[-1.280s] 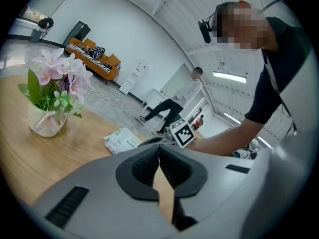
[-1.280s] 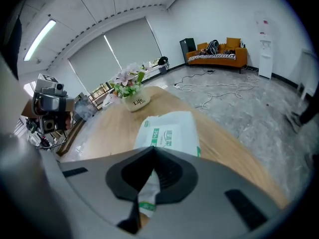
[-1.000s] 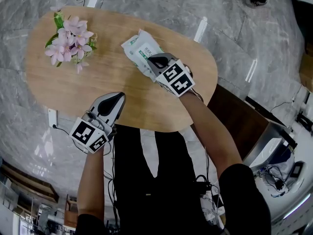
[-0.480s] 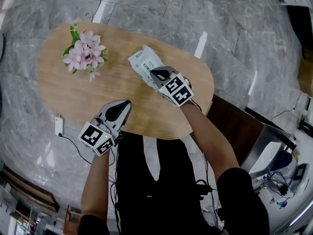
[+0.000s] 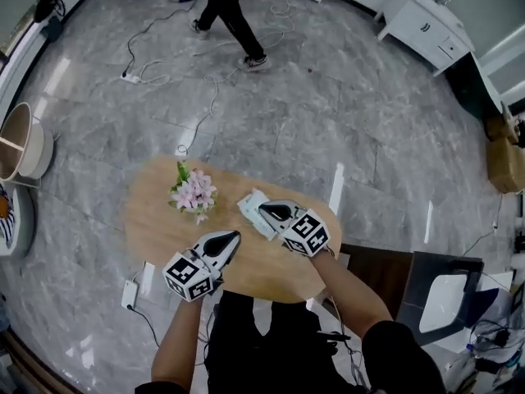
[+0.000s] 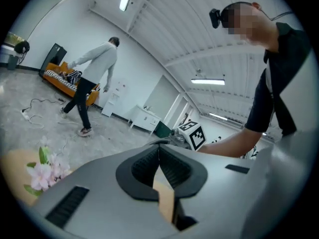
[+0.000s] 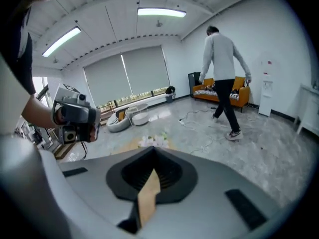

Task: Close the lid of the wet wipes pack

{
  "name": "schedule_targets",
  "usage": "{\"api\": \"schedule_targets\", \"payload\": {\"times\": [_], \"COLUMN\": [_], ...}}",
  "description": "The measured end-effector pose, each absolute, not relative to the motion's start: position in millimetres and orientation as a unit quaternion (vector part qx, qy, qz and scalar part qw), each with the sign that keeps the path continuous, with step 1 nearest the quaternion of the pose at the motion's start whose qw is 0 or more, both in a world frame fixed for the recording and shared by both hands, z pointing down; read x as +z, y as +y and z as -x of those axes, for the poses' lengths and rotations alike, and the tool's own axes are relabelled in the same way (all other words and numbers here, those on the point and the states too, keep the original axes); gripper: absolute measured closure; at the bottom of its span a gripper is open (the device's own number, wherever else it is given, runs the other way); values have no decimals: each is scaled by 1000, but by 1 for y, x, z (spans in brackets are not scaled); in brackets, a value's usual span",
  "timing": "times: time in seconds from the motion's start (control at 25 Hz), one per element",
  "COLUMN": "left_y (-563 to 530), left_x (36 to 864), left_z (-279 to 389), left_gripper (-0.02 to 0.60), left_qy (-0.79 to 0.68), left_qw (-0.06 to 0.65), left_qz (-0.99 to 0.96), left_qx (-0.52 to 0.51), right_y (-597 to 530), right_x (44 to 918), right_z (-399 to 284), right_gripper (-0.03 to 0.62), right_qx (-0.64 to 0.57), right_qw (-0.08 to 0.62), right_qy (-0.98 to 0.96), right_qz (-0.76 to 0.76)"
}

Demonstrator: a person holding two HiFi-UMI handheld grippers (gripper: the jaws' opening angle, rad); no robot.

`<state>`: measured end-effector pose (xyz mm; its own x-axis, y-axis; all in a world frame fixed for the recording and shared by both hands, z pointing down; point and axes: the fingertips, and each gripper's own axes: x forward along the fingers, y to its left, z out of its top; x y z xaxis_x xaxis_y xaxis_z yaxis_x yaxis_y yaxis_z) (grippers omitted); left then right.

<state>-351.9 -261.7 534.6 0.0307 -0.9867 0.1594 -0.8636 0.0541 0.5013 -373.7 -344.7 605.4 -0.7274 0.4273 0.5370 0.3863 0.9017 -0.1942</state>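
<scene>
The white and green wet wipes pack (image 5: 253, 207) lies on the oval wooden table (image 5: 160, 228), right of the middle. It is too small in the head view to tell how its lid stands. My right gripper (image 5: 267, 211) is shut, its tip at the pack's near right end; whether it touches is unclear. My left gripper (image 5: 233, 236) is shut on nothing, just above the table, a little nearer than the pack. In the left gripper view (image 6: 158, 152) and the right gripper view (image 7: 152, 156) the jaws meet and the pack is hidden.
A bunch of pink flowers (image 5: 194, 193) lies on the table's left half, also flowers (image 6: 44, 172) low at left. A person (image 5: 230, 11) walks on the grey marble floor beyond, among cables. White cabinets (image 5: 426, 15) stand far right. A power strip (image 5: 130, 294) lies by the table.
The head view has risen and pulled back, so the table looks far smaller and much more of the room shows. Both grippers stay shut in about the same places on the table.
</scene>
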Motion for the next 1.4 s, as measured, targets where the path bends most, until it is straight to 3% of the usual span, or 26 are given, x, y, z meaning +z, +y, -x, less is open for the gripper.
{"api": "schedule_targets", "payload": {"times": [0.4,0.64,1.04,1.4], "left_y": [-241,-226,-192,-168], "left_x": [364,284,227,216], "left_z": [342,315,239,102], "left_gripper": [565,565,566,566], "left_qy": [-663,-652,-671,-657], "left_qw": [144,89,33,5], "left_qz": [-721,-743,-731,-741], "left_qx": [-138,-121,-119,-139], "right_y": [-314,-309,-308,-277], "right_x": [371,281,202,201], "right_z": [348,286,160,25], "right_gripper": [583,583,583,583], "right_qx": [37,62,107,171], "right_qw": [139,48,-84,-112], "right_qy": [-964,-974,-962,-934], "right_qz": [223,211,236,292]}}
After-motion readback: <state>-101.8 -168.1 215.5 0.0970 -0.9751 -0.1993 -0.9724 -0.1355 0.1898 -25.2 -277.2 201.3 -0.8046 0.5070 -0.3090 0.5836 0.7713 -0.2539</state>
